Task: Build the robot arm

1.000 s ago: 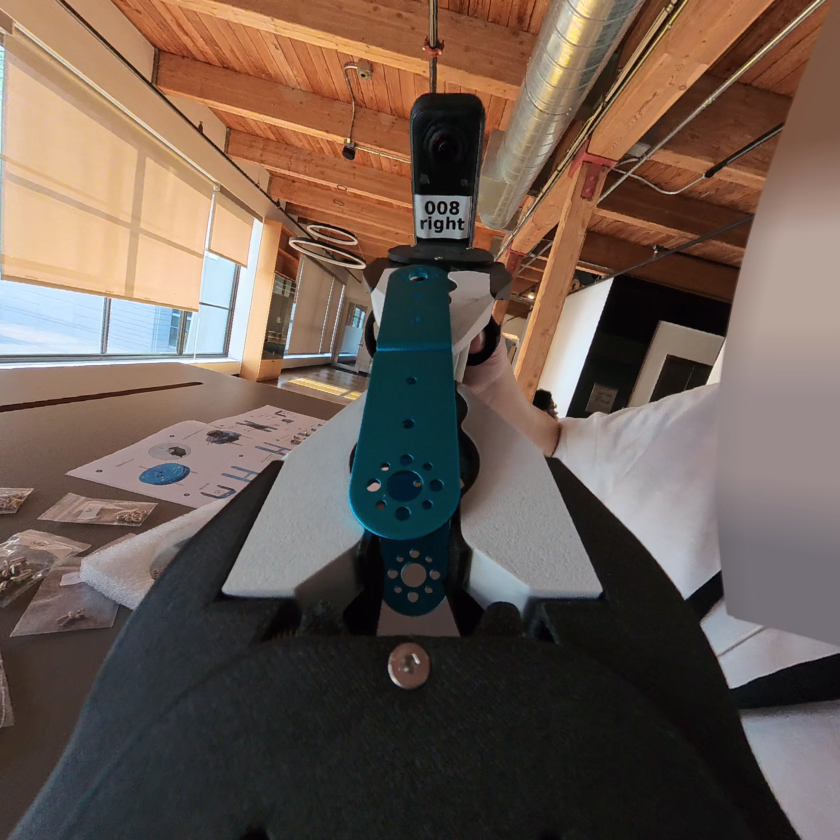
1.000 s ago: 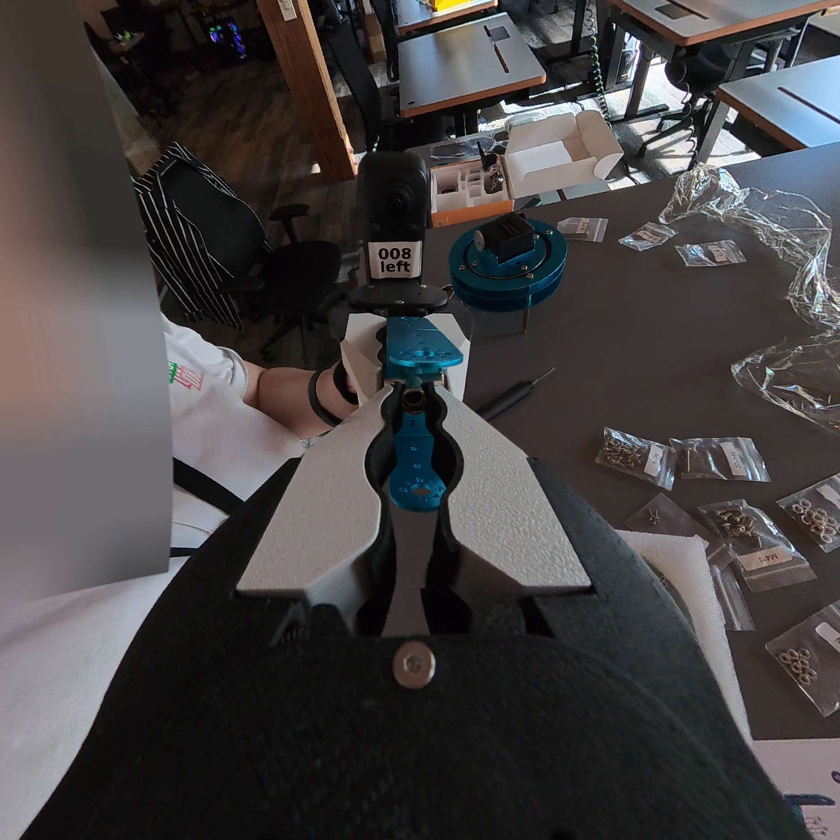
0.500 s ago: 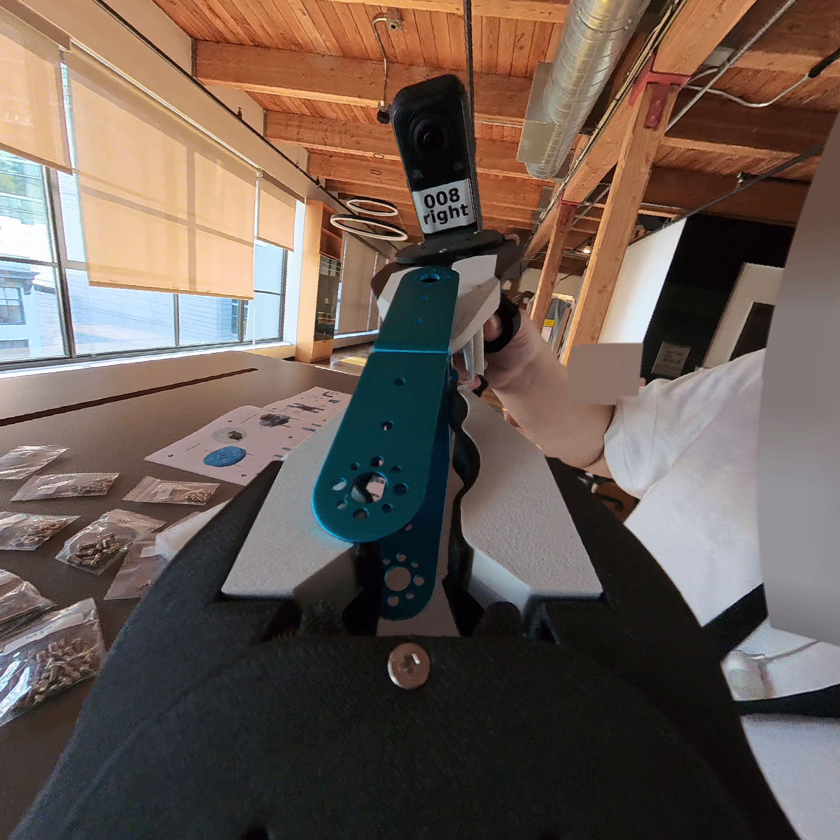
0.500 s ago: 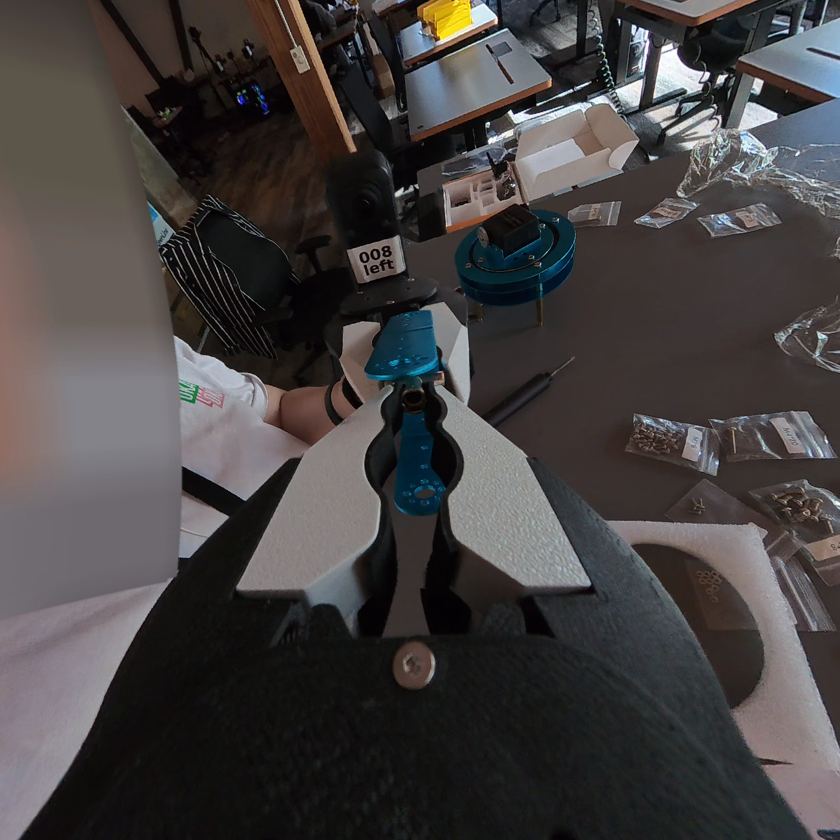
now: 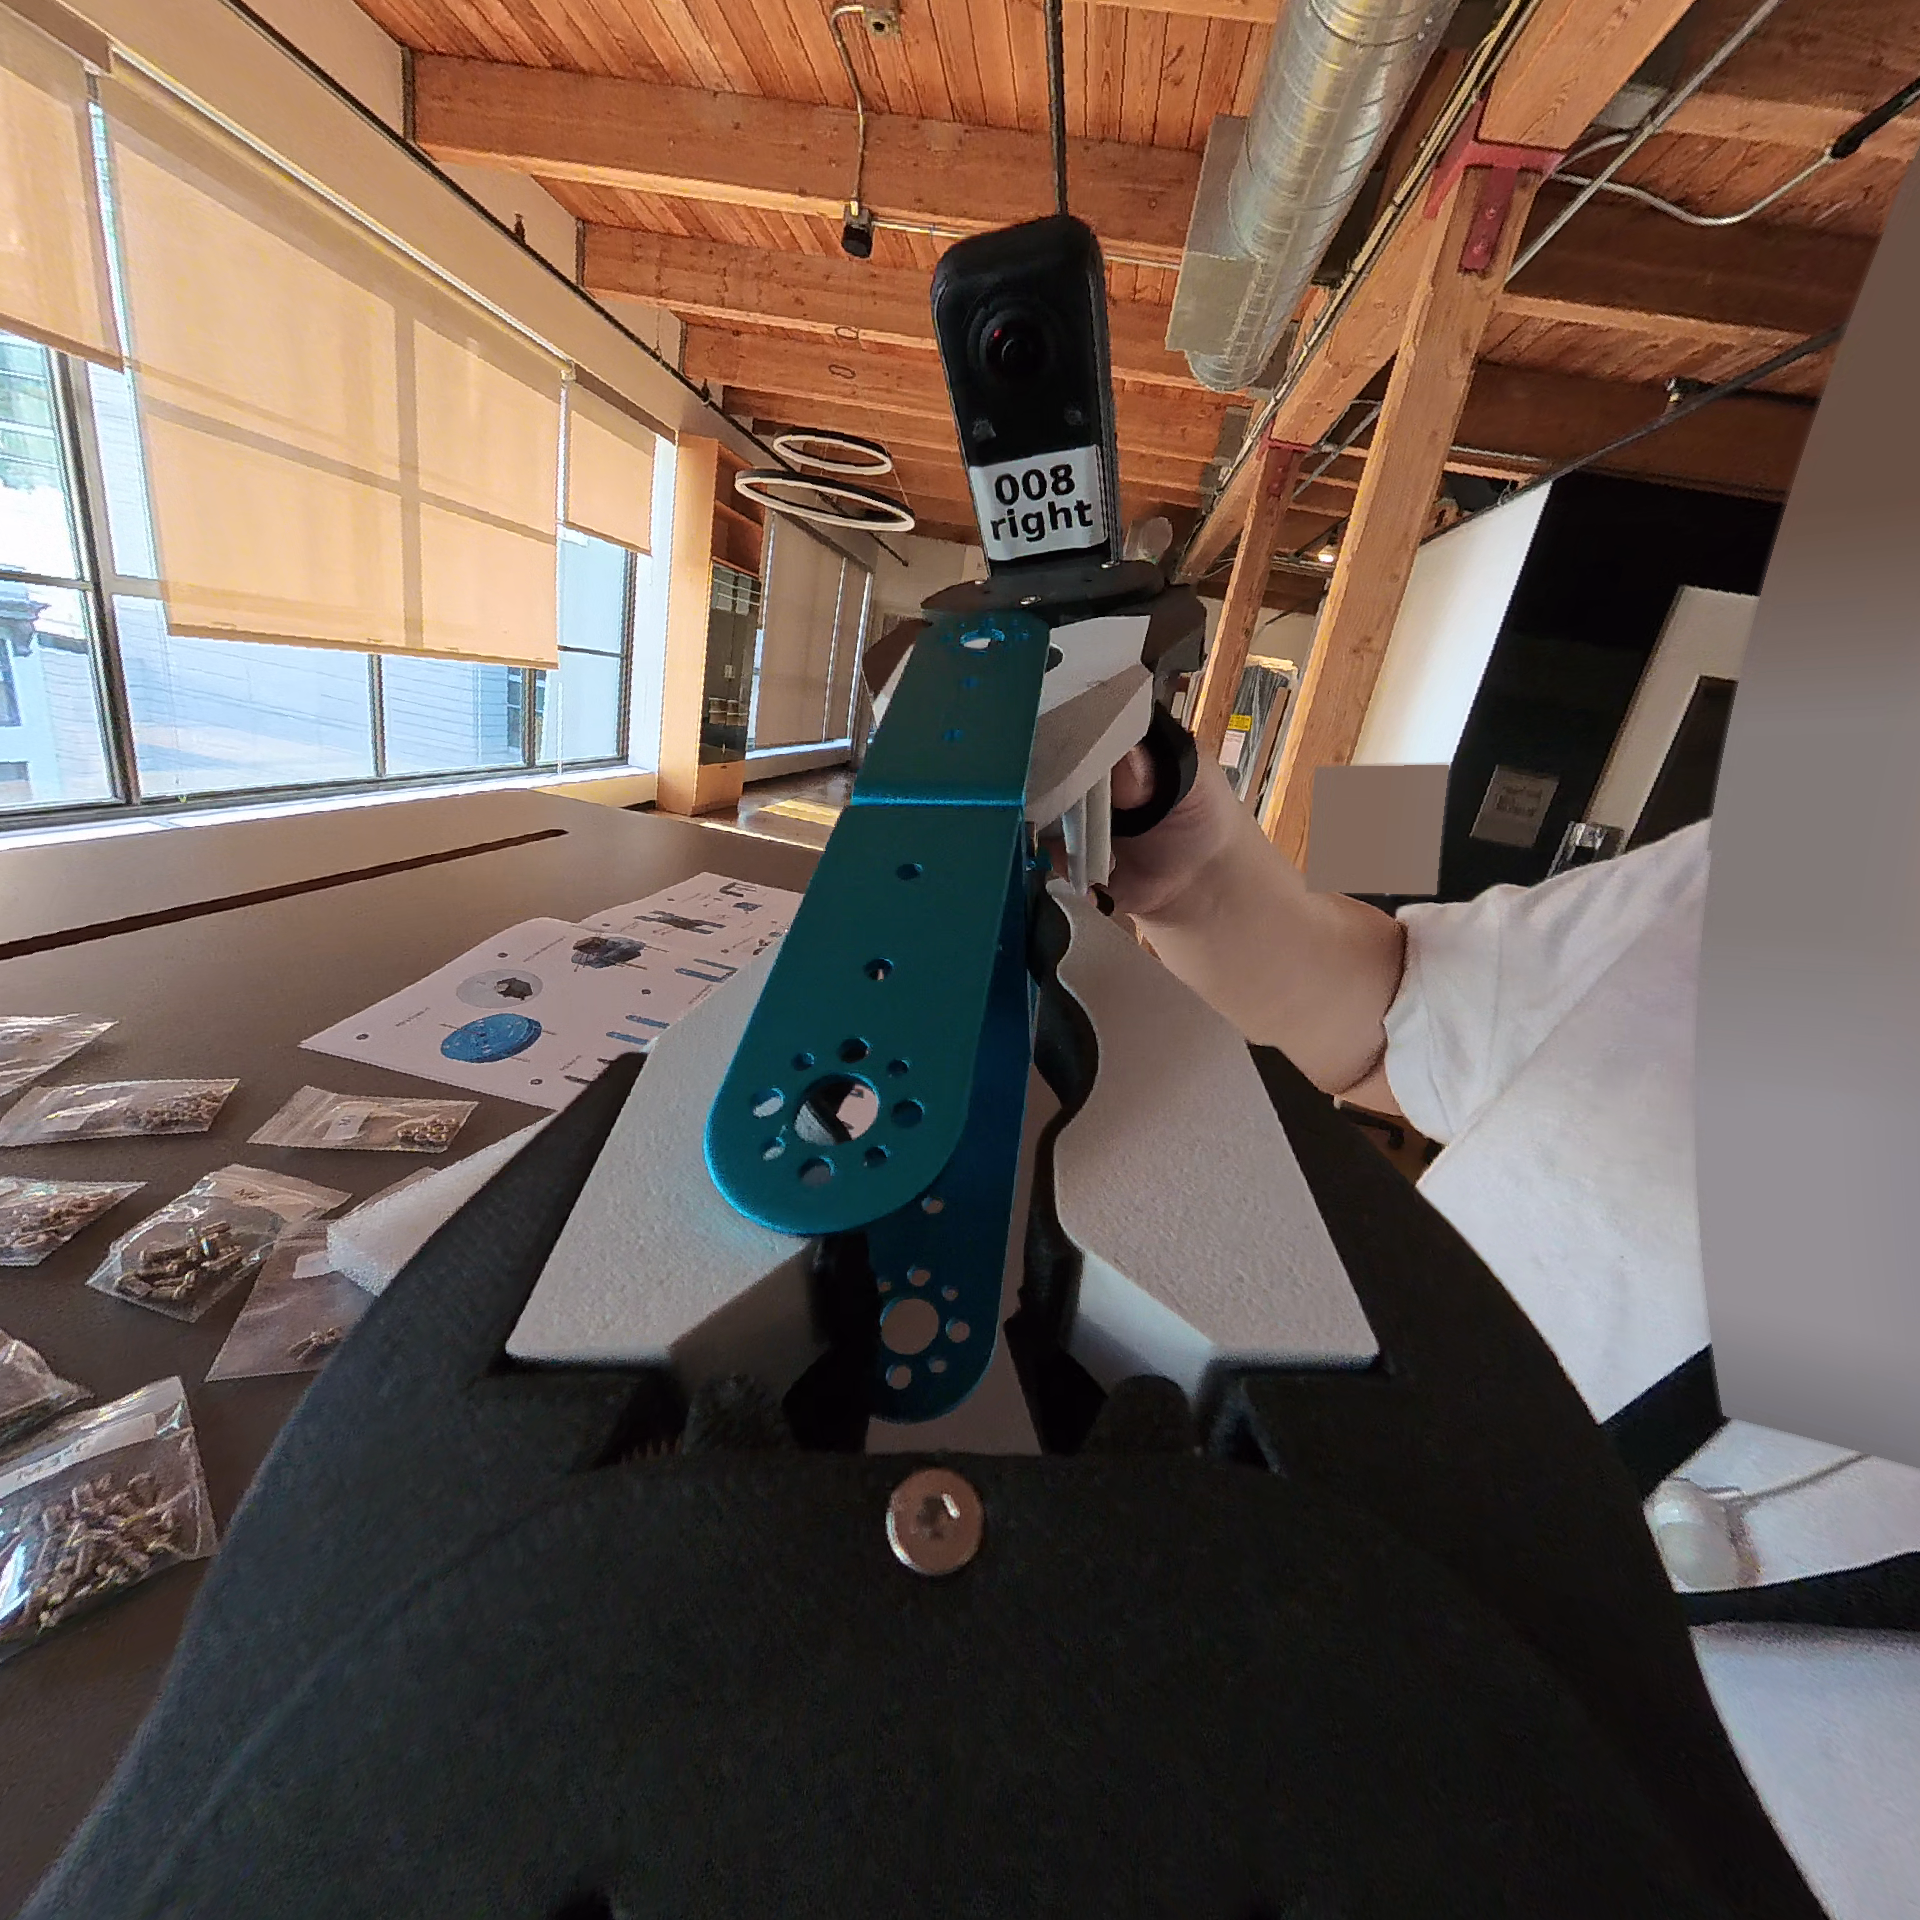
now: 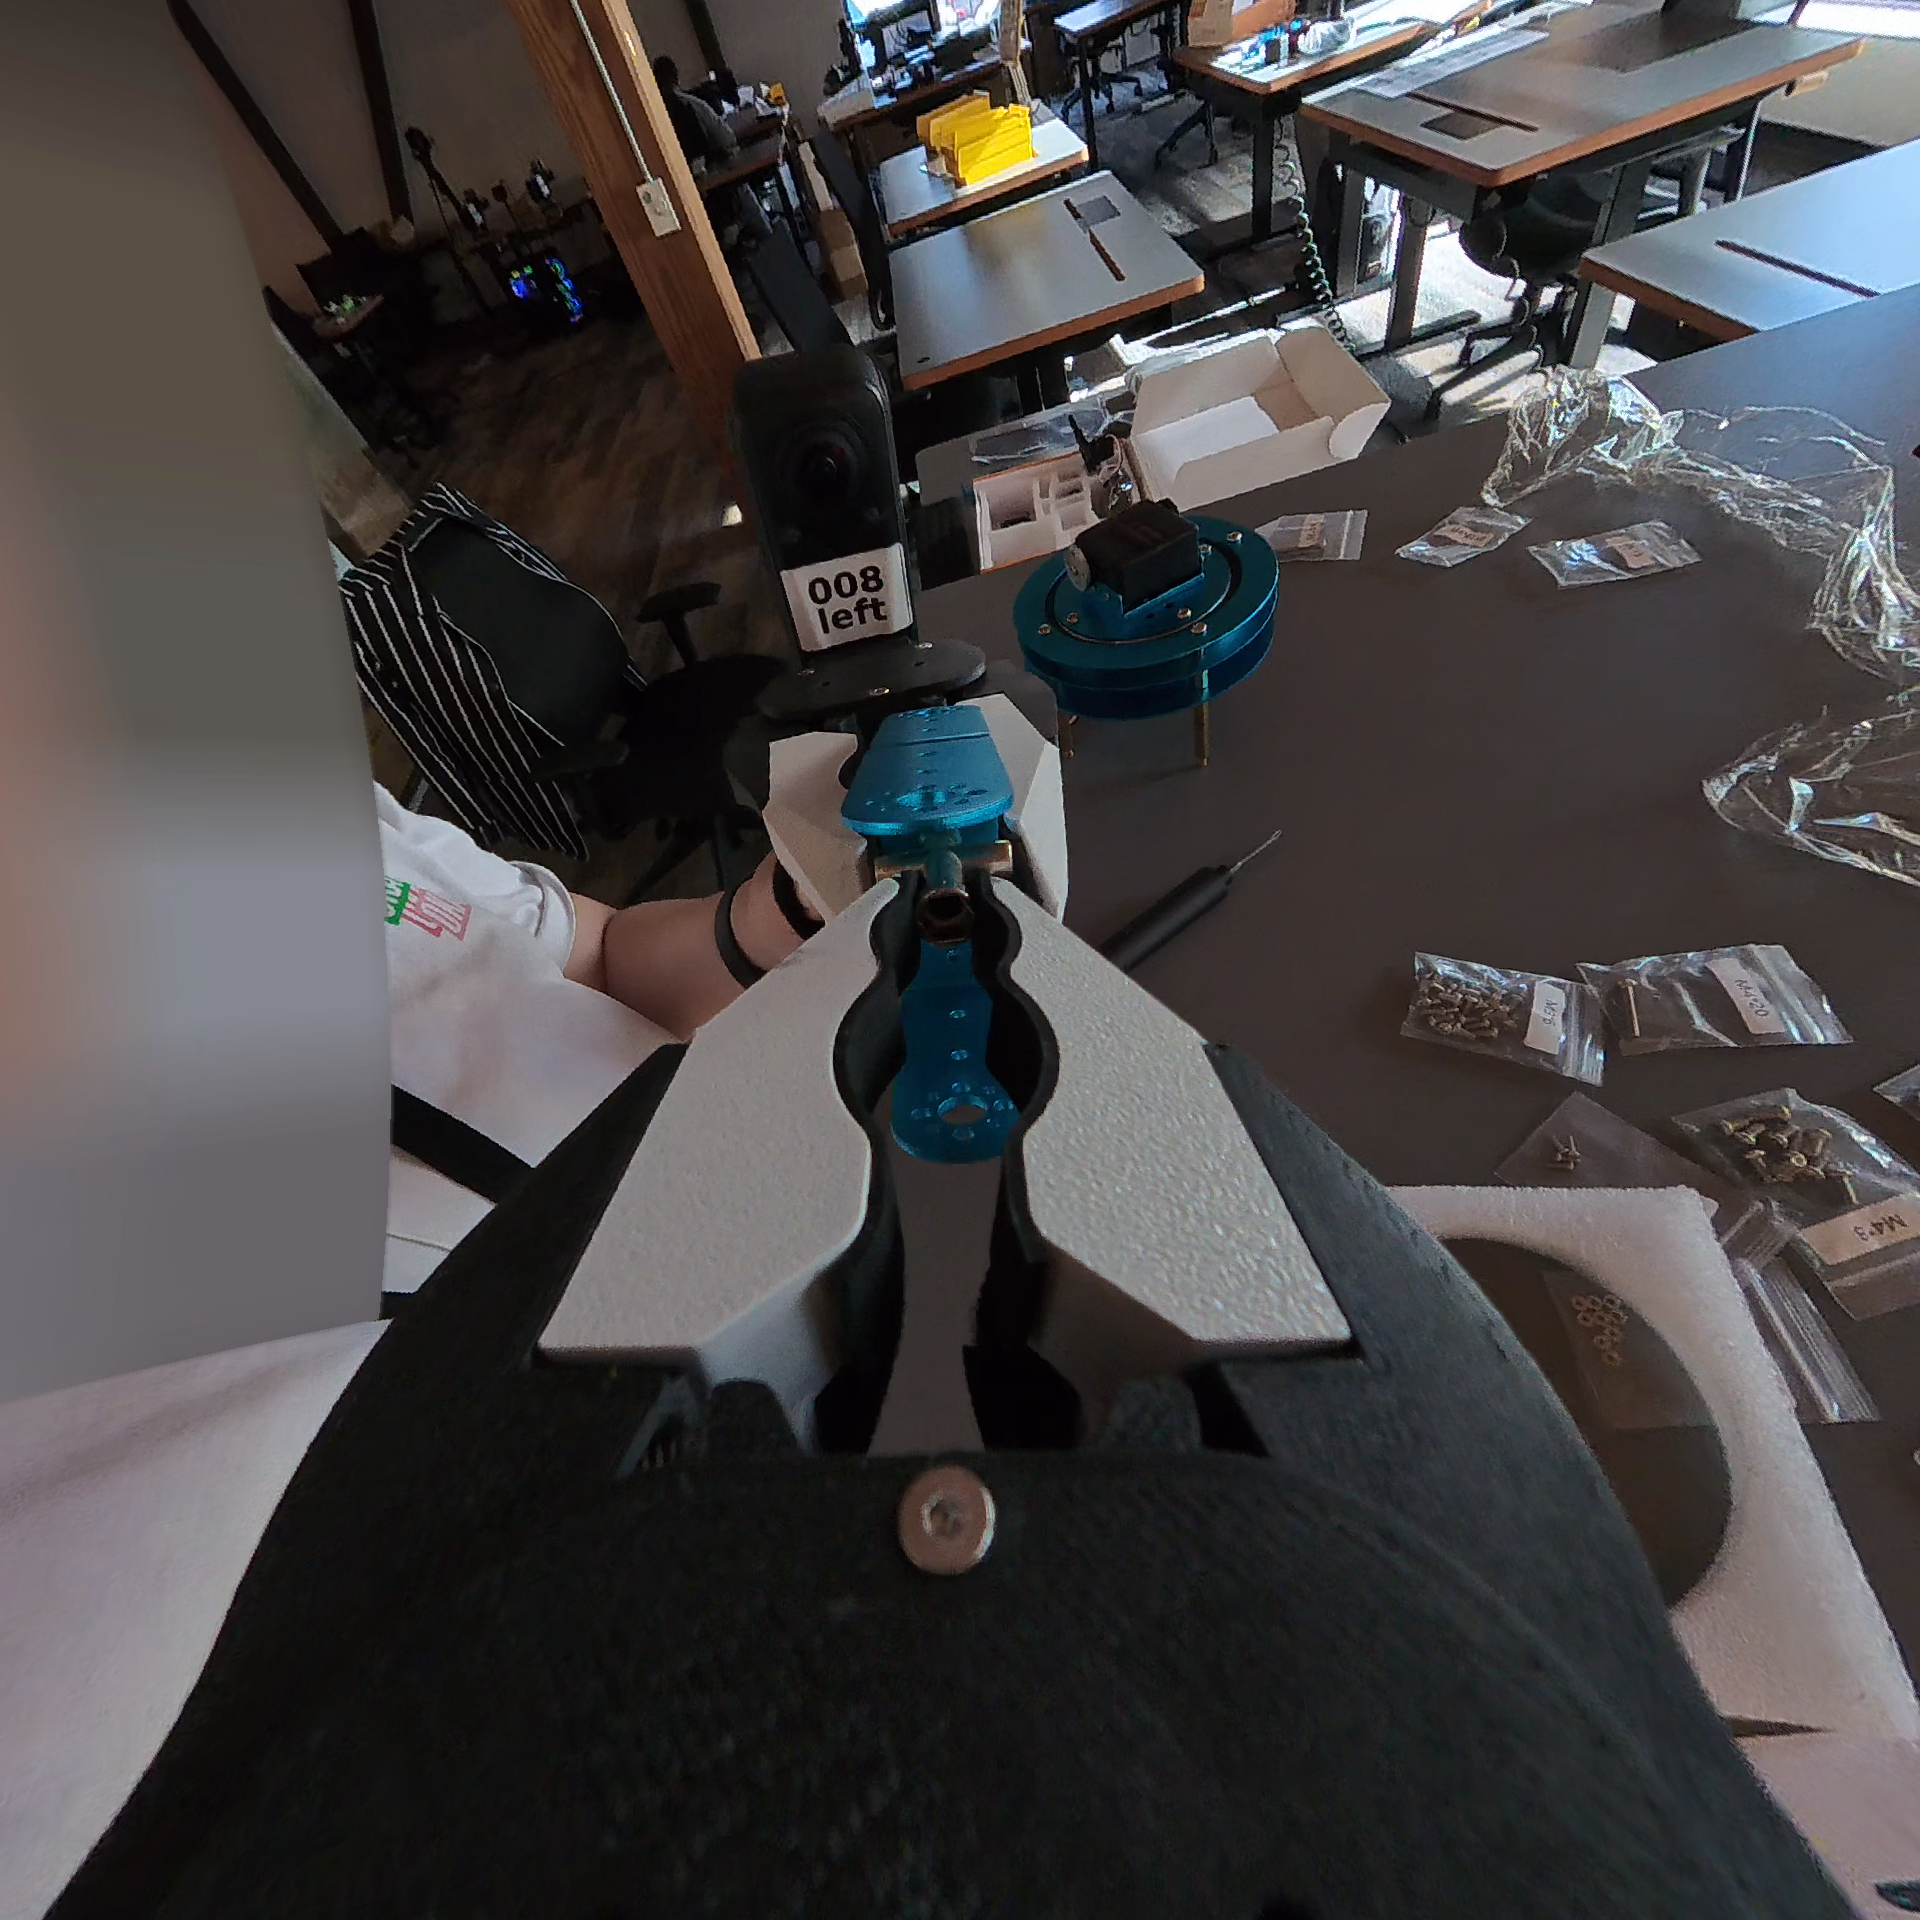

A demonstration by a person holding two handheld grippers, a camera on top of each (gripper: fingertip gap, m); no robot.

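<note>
Above a dark tabletop [image 6: 1558, 790], two hand-held grippers meet nose to nose over blue perforated metal brackets. The left gripper [image 5: 1023, 914] has its white jaws clamped on a long blue bracket [image 5: 940, 1340] that stands on edge in the slot between them; a second, wider blue bracket [image 5: 883, 997] lies flat over it, rising at a tilt toward the right gripper [image 5: 1081, 717] opposite. In the right wrist view, the right gripper [image 6: 940, 883] has its jaws drawn together on a narrow blue bracket [image 6: 951, 1060], with a small brass fitting [image 6: 943, 912] at the fingertips; the left gripper [image 6: 914, 821] faces it, touching or nearly so, with the wide bracket [image 6: 925, 779] on top.

Near the far edge of the tabletop a round blue base [image 6: 1148, 634] stands on legs with a black servo [image 6: 1138, 551] mounted on it. A black-handled screwdriver [image 6: 1174, 914] lies just beside the grippers. Clear bags of screws [image 6: 1496, 1013] lie toward the right edge, white foam packing [image 6: 1621, 1226] by the near right corner, crumpled clear plastic [image 6: 1704, 488] at the far right, and an open white box [image 6: 1257, 416] beyond the far edge. In the left wrist view, printed instruction sheets [image 5: 540, 997] and more bags [image 5: 187, 1252] lie on the tabletop. A person's forearm in a white sleeve [image 5: 1548, 987] holds the right gripper.
</note>
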